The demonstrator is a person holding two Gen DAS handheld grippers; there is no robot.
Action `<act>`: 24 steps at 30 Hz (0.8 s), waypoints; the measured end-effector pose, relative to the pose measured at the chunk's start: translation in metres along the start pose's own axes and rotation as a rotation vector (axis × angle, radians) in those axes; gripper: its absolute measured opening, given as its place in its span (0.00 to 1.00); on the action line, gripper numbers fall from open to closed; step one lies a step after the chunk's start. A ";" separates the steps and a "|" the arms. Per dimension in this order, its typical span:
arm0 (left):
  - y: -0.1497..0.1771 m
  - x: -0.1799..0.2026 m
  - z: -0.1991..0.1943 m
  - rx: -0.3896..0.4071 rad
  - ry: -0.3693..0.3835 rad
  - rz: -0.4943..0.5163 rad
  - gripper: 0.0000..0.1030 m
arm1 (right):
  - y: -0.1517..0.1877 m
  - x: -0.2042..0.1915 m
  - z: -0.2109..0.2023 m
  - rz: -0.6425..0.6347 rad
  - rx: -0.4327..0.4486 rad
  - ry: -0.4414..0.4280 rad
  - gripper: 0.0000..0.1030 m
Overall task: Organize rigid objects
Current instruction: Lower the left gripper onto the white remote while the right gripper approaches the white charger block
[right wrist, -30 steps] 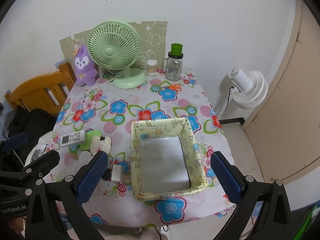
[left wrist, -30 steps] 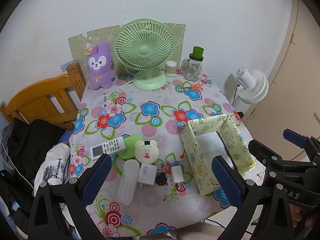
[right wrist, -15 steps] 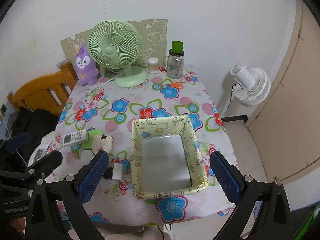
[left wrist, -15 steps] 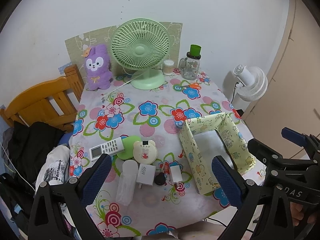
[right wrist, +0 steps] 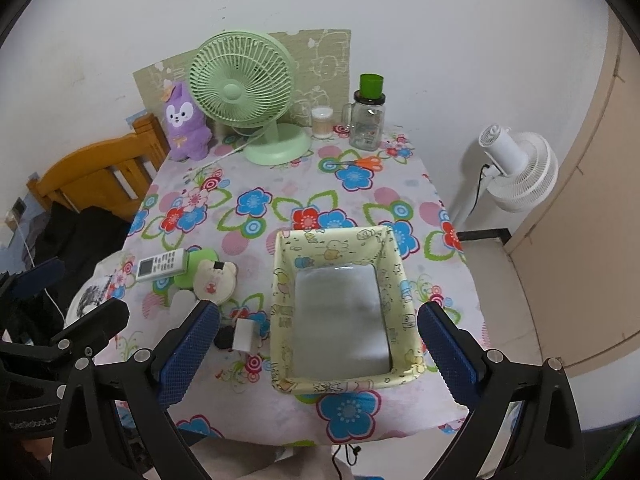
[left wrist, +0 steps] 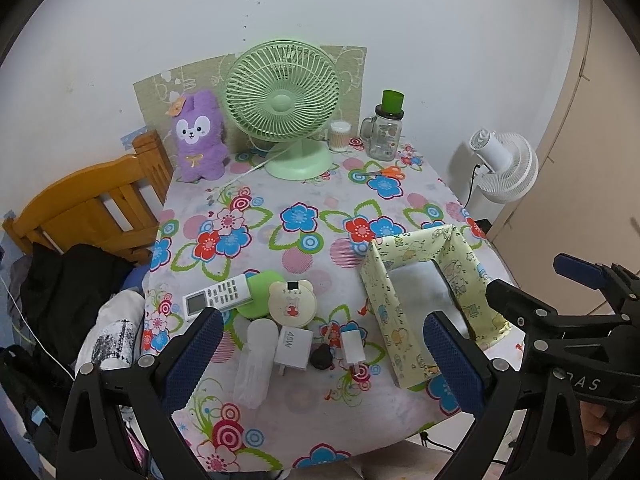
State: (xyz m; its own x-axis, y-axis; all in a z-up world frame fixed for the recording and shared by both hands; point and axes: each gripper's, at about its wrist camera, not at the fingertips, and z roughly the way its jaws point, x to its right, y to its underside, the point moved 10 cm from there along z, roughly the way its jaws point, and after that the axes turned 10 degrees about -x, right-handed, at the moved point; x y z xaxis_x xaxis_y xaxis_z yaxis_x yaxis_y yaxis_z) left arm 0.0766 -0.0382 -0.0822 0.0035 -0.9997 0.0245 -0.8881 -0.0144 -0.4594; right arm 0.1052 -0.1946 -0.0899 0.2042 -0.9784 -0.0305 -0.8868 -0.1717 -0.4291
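Left gripper (left wrist: pixel 320 364) jaws wide, empty; right gripper (right wrist: pixel 318 354) same; small rigid clutter lower centre of left view: white charger (left wrist: pixel 293 346), remote (left wrist: pixel 217 298); light, smooth, slippery; pinch flat sides; yellow box (right wrist: pixel 340 240) empty, centre of right view.

On the flower-patterned desk (right wrist: pixel 280 196), the yellow cartoon-print fabric box (right wrist: pixel 280 280) sits near the front right. Left of it cluster a white remote control (left wrist: pixel 218 294), a round cream bear-shaped case (left wrist: pixel 292 304) and a white charger block (left wrist: pixel 293 349). The green desk fan (left wrist: pixel 282 104) stands at the back, a purple plush rabbit (left wrist: pixel 198 136) on its left.
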 end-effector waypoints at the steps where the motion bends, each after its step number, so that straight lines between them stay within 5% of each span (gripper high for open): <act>1: -0.001 -0.002 0.000 -0.002 -0.002 0.004 0.98 | 0.000 -0.003 0.001 0.000 -0.002 0.003 0.97; 24: -0.012 -0.098 0.074 -0.108 0.086 0.233 0.98 | 0.003 -0.092 0.061 0.192 -0.057 0.063 0.97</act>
State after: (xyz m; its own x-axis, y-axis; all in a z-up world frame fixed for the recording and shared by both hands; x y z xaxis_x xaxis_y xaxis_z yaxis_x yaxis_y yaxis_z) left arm 0.1207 0.0589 -0.1447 -0.2417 -0.9703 0.0069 -0.9044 0.2227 -0.3640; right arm 0.1089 -0.0985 -0.1431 0.0045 -0.9987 -0.0499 -0.9293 0.0142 -0.3691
